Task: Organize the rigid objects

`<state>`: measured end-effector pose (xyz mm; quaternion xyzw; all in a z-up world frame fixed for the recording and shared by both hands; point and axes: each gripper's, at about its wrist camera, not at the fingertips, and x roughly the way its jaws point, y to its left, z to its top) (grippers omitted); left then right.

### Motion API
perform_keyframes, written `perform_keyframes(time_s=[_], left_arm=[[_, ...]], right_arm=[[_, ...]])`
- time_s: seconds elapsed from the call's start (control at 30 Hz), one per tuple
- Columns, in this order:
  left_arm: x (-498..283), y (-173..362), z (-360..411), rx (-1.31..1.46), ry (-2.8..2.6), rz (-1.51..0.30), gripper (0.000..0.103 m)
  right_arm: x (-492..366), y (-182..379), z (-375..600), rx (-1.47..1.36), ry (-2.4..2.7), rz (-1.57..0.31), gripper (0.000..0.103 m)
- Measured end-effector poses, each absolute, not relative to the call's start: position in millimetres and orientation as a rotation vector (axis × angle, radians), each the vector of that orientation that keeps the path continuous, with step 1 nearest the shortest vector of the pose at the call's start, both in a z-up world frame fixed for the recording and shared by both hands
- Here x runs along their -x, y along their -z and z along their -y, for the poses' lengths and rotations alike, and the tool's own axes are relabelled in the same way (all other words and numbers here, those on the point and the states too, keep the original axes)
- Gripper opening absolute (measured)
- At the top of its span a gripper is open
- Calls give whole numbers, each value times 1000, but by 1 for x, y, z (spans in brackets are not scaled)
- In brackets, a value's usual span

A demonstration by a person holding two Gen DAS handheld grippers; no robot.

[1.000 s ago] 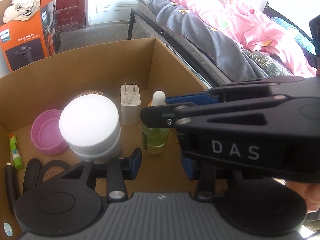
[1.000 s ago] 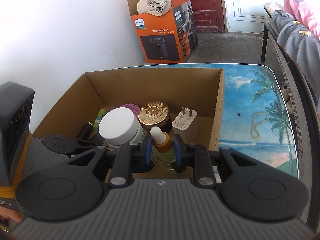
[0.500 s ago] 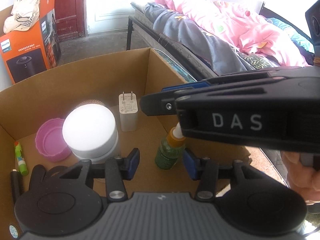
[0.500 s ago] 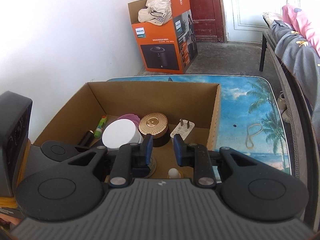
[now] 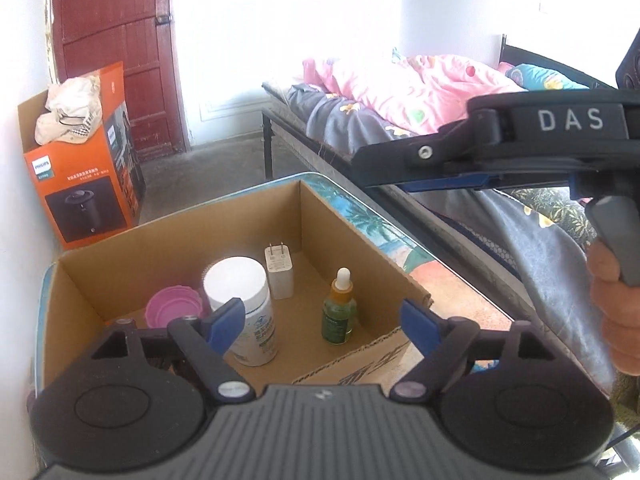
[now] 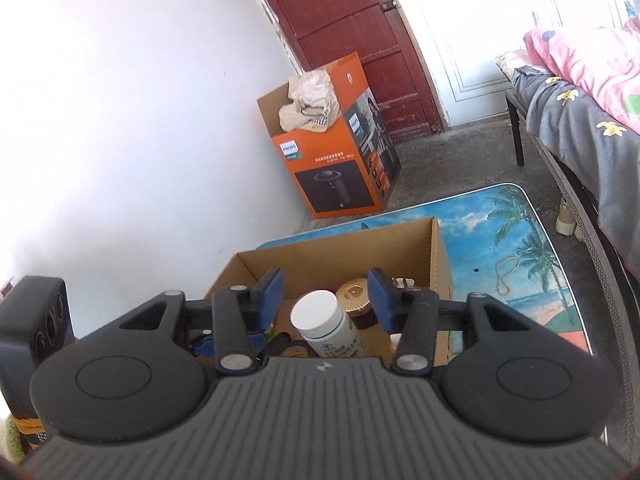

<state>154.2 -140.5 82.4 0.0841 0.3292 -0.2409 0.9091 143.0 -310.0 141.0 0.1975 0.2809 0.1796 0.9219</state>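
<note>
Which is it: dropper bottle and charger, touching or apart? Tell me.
Apart. The left wrist view shows bare box floor between the dropper bottle and the charger; both stand upright inside the box.

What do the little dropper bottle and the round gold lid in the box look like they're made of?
Dropper bottle: see-through green body, glossy, so glass or clear plastic, which one I cannot tell; orange collar and a matte white bulb that looks like rubber. Gold lid: shiny metallic finish with fine radial ridges, either metal or metallised plastic. Both sit in the plain brown corrugated cardboard box.
</note>
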Motion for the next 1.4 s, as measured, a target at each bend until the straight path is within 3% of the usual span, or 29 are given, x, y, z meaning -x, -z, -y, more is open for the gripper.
perform_keyframes(time_s=[0.13,0.37,0.6,0.77,1.4], left_arm=[[-126,-93,117,-130,421,-658,100],[-97,-97,84,-92,259,-649,103],[-96,-77,65,-43,124,-705,103],[-103,-60,58,11,109,-785,103],[-105,-39,60,-42,46,-860,103]], right_arm=[[-105,-149,310,-450,-335,-528,78],[-58,-132,287,-441,-252,-559,88],[-46,-107,252,-349,-182,-648,92],[-43,-94,236,-290,-129,-682,101],[-48,-81,217,-182,3,-771,102]])
